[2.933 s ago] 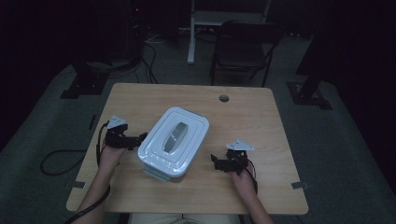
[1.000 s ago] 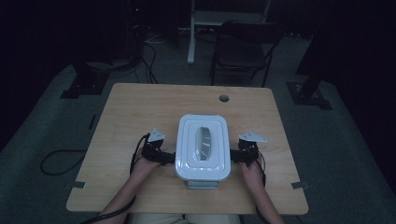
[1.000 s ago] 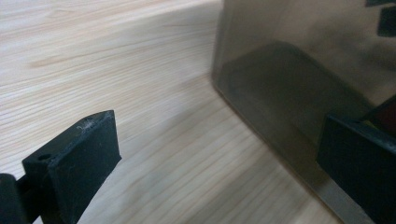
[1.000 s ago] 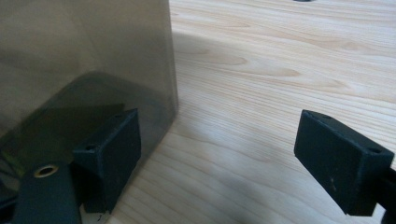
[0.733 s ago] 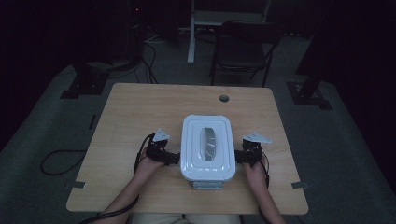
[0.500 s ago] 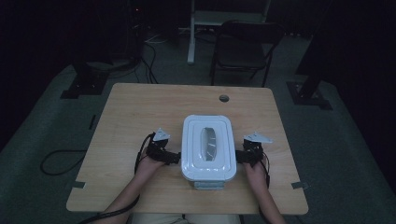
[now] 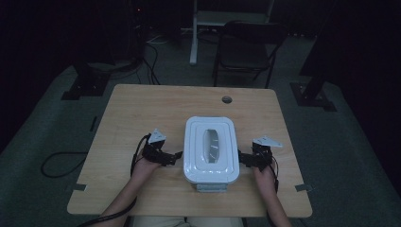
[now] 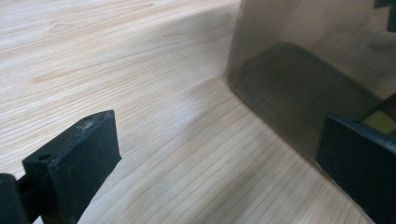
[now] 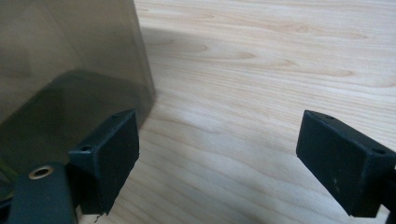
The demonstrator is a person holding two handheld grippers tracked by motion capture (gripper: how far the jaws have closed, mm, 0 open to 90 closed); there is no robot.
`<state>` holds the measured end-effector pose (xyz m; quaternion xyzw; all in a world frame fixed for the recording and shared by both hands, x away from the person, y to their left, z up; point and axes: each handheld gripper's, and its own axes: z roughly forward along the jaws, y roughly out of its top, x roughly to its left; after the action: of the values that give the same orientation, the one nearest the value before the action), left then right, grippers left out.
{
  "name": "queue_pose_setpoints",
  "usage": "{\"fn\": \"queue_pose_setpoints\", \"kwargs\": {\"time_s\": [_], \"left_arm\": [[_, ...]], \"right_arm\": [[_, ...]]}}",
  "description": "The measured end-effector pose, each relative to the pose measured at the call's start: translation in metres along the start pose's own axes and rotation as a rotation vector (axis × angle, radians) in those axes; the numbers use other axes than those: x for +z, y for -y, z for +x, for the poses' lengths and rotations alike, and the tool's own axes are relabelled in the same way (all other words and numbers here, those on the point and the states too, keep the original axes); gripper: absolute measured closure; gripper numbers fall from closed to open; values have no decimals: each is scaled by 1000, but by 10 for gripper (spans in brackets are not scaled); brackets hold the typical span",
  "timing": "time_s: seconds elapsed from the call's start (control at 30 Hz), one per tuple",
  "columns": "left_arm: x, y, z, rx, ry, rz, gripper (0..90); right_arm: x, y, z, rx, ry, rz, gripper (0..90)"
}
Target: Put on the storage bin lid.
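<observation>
In the high view, a white lidded container [image 7: 211, 149] sits on the wooden surface [image 7: 142, 109], toward its near edge; the left claw [image 7: 177, 155] and right claw [image 7: 239, 158] flank it, tips at its sides. In the left gripper view, the left claw is spread beside the container's translucent wall [image 8: 303, 70], pinching nothing. In the right gripper view, the right claw is spread beside the wall, nothing between.

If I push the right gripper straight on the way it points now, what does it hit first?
Most likely the side wall of the plastic box. The right gripper, jaws open and empty, points at the box's side from close by, though in its own view the wall sits toward one jaw, with bare table ahead.
</observation>
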<state>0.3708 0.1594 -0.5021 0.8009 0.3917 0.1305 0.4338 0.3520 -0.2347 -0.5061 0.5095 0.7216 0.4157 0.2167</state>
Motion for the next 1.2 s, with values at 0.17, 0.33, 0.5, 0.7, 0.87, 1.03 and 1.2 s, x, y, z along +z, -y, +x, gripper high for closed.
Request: {"fn": "queue_pose_setpoints", "kwargs": {"time_s": [0.17, 0.33, 0.5, 0.7, 0.87, 1.03, 1.2], "left_arm": [[-8, 4, 9, -12, -21, 0, 6], [-19, 7, 19, -22, -51, -2, 6], [-30, 12, 28, -36, -73, -4, 6], [-40, 17, 36, -45, -107, -1, 6], [-49, 24, 44, -69, -127, 0, 6], [-59, 29, 50, -77, -158, 9, 6], [-69, 36, 58, -100, -186, 14, 6]], "right_arm": [[-5, 4, -6, -3, 36, 6, 133], [-14, 7, -14, 26, 61, -20, 133], [-21, 9, -22, 50, 87, -29, 133], [-30, 14, -31, 70, 122, -30, 133], [-37, 21, -41, 91, 145, -27, 133], [-43, 27, -49, 106, 172, -19, 135], [-51, 33, -58, 135, 206, -23, 135]]}}
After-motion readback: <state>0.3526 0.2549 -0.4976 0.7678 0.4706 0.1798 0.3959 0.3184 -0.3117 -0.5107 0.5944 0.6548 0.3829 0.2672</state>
